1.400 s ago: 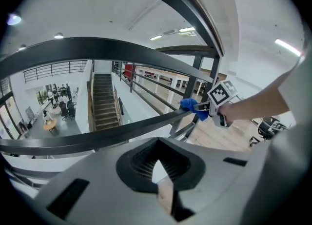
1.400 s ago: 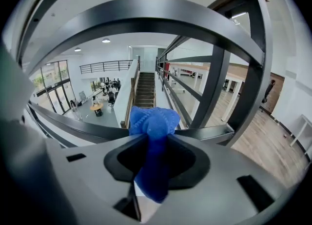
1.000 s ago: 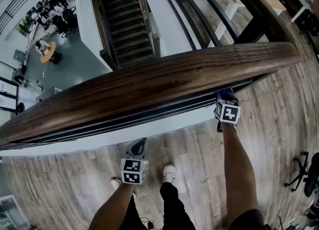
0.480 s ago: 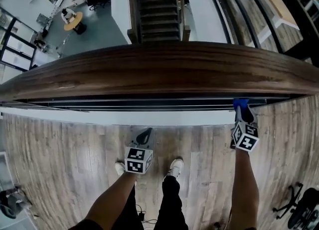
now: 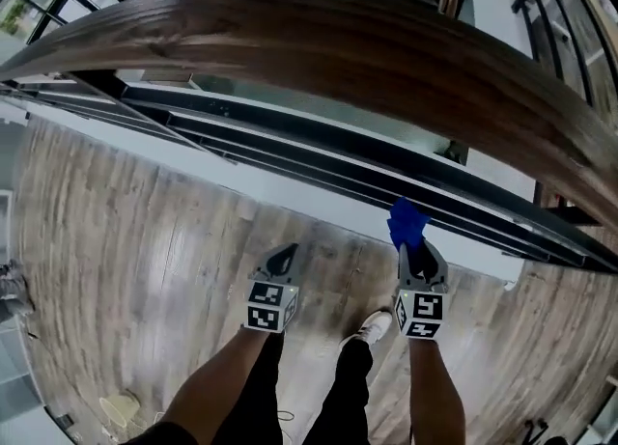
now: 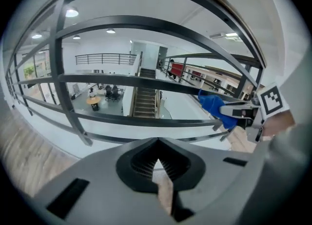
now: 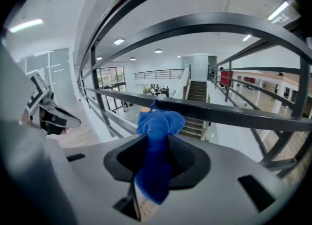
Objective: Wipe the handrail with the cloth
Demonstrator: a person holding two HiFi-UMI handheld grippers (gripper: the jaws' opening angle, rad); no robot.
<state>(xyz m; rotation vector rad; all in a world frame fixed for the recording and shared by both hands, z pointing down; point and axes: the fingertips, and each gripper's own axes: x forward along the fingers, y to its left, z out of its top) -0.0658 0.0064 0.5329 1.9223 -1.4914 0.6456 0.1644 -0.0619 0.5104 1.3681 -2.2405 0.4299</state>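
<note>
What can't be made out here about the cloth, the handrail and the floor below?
- Handrail: both ends cut off by the head view's edges; surface too blurred to judge dirt.
- Cloth: its middle is pinched in the right gripper, so its full size is hidden.
- Cloth and dark bar behind it: the right gripper view does not settle whether they touch.
- People on the lower floor: too small in the left gripper view.
</note>
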